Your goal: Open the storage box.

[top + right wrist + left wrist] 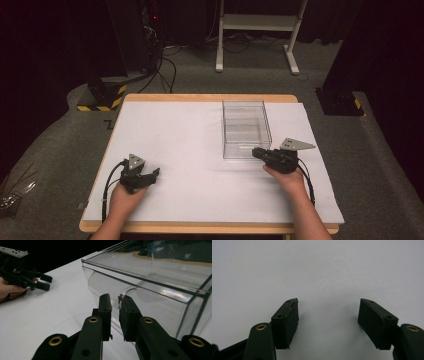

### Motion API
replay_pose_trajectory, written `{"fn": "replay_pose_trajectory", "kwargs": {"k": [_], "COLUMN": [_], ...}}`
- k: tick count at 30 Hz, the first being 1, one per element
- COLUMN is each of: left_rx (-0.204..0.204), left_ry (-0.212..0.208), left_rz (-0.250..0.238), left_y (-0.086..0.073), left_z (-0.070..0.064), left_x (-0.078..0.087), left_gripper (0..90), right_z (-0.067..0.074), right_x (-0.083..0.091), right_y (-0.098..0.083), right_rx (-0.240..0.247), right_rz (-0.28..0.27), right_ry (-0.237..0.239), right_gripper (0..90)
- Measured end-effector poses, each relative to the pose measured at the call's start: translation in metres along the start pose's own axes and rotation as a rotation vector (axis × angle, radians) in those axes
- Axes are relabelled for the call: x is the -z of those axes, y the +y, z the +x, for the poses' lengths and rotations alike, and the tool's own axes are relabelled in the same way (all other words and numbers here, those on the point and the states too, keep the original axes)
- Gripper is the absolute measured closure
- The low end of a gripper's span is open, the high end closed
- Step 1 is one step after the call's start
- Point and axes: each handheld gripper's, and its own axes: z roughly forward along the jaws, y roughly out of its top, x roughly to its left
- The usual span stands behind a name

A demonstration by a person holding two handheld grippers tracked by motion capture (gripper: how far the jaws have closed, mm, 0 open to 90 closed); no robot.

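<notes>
Clear plastic box (245, 127) sits on the white sheet (190, 150) covering the table (210, 97), right of centre toward the far edge. Right gripper (257, 152) is at the box's near wall; its 2 jaws are nearly together, pinching the curved handle lip (125, 293). Left gripper (150, 176) rests low at the near left, well apart from the box, jaws spread wide over bare sheet.

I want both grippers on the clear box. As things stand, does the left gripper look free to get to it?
Probably yes: bare white table lies between the open left gripper and the clear box, with nothing in between; the right gripper sits at the box's near wall.
</notes>
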Motion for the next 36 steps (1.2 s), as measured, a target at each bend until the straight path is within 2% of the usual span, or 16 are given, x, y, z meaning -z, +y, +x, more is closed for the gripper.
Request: {"fn": "replay_pose_trajectory", "kwargs": {"k": [11,36], "left_rx": [0.000,0.000], "left_ry": [0.000,-0.002], "left_rz": [0.000,0.000], "left_y": [0.000,0.000], "left_z": [0.000,0.000], "left_x": [0.000,0.000], "left_gripper": [33.0,33.3], "right_z": [0.006,0.035], "right_x": [0.008,0.031], "right_y": [-0.004,-0.017], "right_rx": [0.013,0.019], "right_rz": [0.001,0.025], "right_ry": [0.012,0.022], "right_gripper": [83.1,84.6]}}
